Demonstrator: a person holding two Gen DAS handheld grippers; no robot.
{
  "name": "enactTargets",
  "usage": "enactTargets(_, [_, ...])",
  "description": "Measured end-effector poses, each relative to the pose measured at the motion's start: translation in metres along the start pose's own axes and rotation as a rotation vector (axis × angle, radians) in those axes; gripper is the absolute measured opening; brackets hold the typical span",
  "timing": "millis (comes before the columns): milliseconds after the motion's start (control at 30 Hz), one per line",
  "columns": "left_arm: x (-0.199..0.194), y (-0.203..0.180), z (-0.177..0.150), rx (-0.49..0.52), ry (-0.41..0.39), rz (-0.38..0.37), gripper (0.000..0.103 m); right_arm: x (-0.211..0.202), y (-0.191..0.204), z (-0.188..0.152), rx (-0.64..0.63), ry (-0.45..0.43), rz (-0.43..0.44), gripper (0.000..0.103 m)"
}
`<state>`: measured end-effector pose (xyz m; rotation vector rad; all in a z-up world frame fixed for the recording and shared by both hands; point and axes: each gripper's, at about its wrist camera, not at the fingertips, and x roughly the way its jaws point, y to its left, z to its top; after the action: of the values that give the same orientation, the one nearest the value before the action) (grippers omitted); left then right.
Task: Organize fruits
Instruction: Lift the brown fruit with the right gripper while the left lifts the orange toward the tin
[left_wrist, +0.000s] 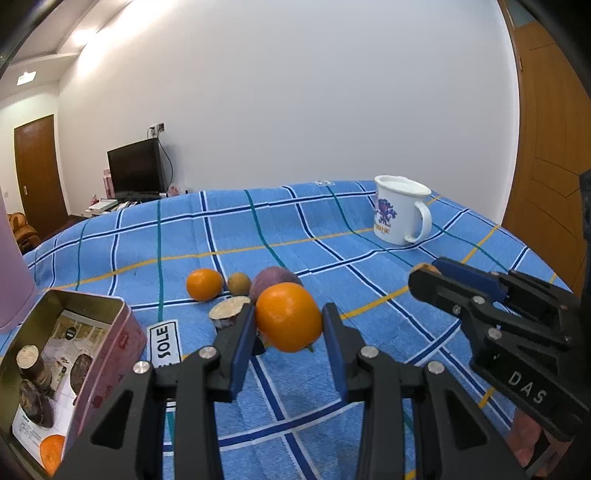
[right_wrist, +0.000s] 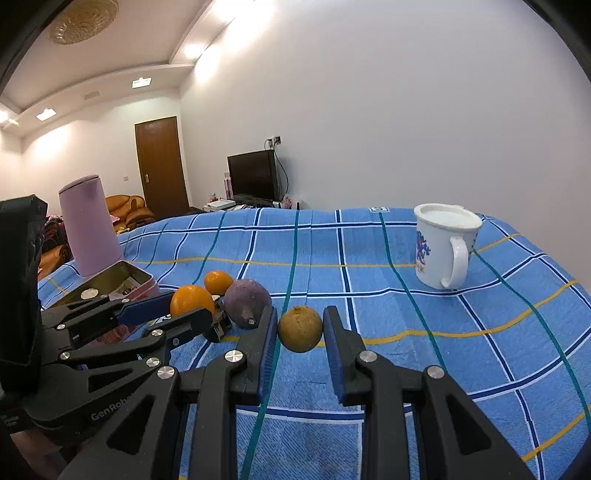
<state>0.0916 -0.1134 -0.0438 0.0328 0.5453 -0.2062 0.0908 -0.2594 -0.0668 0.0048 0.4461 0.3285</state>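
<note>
Orange (left_wrist: 288, 317), purple fruit (left_wrist: 271, 282) just behind

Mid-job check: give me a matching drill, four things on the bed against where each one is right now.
Things:
1. orange
2. small brown fruit
3. white mug
4. pink tin

Places:
A. far right on the blue checked cloth, standing alone
B. between the right gripper fingers
C. between the left gripper fingers
D. at the left, open, with pieces inside

Pairs: 1-C, 2-B, 3-A, 4-D
</note>
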Motion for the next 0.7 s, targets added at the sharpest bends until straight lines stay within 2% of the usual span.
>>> enactTargets(700, [-0.017,0.006,-0.003,-0.005,-0.057,0.032,0.038,-0.010,0.010,0.000,-0.021,-0.062,0.015,0.027])
